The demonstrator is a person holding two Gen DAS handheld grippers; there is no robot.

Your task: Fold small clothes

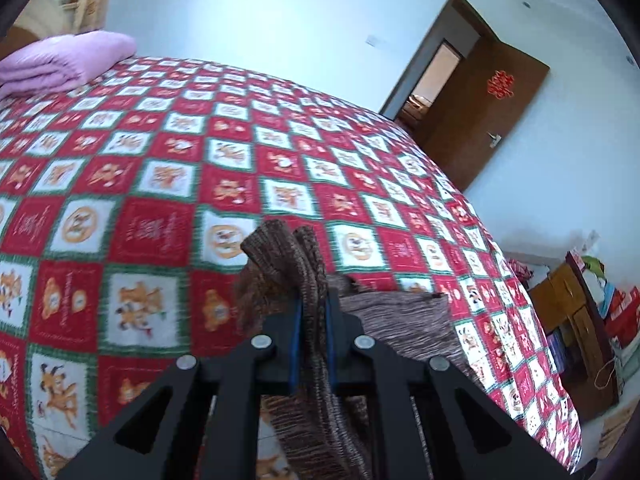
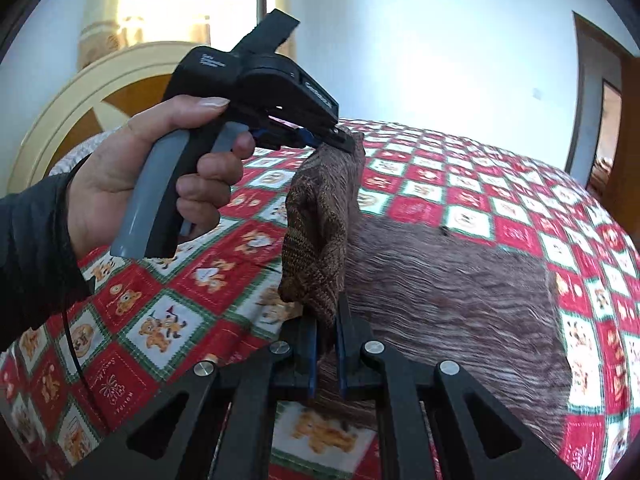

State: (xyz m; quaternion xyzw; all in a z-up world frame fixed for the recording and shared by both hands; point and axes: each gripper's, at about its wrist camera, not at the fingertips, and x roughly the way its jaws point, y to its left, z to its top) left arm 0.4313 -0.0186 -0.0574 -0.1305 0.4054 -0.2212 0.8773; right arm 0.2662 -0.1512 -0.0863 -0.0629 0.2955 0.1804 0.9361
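Observation:
A brown knitted garment lies partly spread on the bed, its ribbed edge lifted. My left gripper is shut on the ribbed edge of the garment, which sticks up past the fingers. In the right wrist view the left gripper is held by a hand, high above the bed, and pinches the top of the raised edge. My right gripper is shut on the lower end of the same ribbed edge. The rest of the garment trails to the right on the bed.
The bed has a red, white and green checked cover. A folded pink blanket lies at its far left corner. An open brown door is in the far wall. A wooden cabinet with boxes stands right of the bed.

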